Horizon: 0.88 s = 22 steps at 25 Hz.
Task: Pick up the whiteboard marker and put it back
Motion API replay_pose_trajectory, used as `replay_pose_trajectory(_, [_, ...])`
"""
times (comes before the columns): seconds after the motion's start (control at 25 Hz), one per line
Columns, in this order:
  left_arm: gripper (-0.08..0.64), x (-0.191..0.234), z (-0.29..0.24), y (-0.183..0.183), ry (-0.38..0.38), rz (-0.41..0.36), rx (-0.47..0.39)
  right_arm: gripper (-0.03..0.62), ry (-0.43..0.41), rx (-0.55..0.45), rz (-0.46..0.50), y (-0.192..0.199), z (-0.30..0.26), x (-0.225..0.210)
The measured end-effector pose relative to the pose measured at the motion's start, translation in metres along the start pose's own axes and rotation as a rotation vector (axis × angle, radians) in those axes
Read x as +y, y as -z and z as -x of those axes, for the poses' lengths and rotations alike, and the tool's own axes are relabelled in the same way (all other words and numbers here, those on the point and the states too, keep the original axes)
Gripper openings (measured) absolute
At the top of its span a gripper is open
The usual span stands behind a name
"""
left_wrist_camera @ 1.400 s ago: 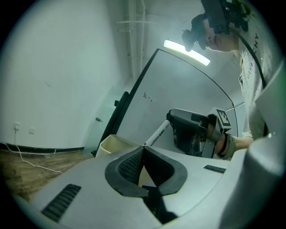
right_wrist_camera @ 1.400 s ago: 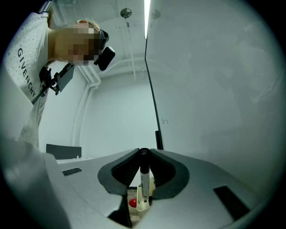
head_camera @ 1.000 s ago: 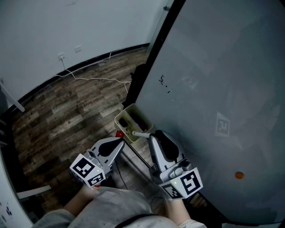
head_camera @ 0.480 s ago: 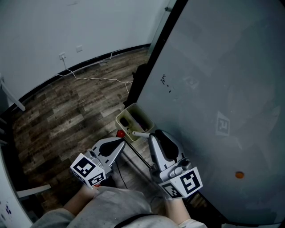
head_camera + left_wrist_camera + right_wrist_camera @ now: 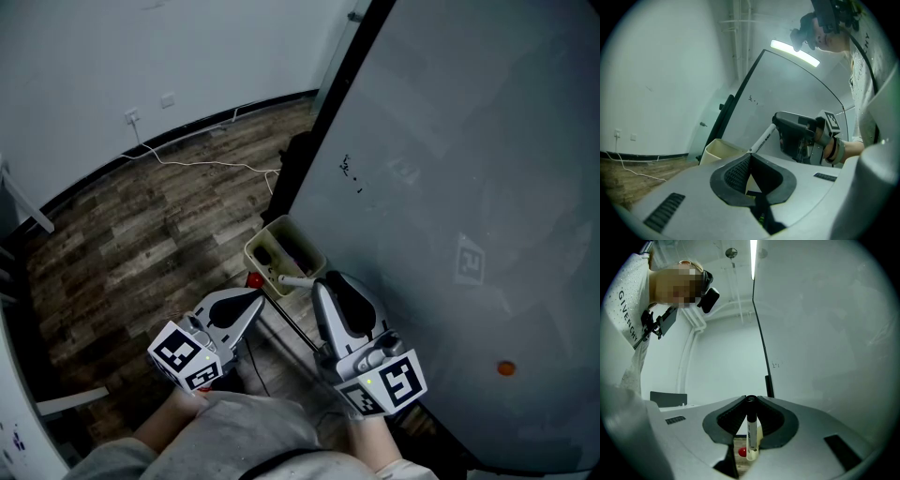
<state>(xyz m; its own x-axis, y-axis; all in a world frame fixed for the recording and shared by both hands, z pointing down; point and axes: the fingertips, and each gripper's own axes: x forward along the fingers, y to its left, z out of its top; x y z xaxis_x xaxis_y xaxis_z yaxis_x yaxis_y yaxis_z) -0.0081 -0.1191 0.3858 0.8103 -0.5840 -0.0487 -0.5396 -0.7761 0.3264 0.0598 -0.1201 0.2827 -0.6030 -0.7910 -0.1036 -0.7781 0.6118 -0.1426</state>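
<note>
Idle left gripper (image 5: 251,302): fingers together, nothing held. Beige holder (image 5: 258,248) sits at the whiteboard (image 5: 450,169) edge. The marker (image 5: 294,280) is clamped in the right gripper (image 5: 323,283) fingers, end over the holder. Pick-up done; put-back remains, probably into the holder.

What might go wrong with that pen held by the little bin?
The right gripper pinches the white whiteboard marker with a black end only at that end, so it may swivel or slip. Its free end sits near the rim of the beige open container; released there, it might catch the rim and fall to the wooden floor.
</note>
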Motion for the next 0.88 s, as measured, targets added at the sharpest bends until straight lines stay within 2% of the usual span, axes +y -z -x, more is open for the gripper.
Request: replay_pose_trajectory(0.88, [0.014,0.018,0.009,0.002,-0.031,0.03,0.0,0.083,0.021,0.028,-0.019,0.016,-0.009,-0.004])
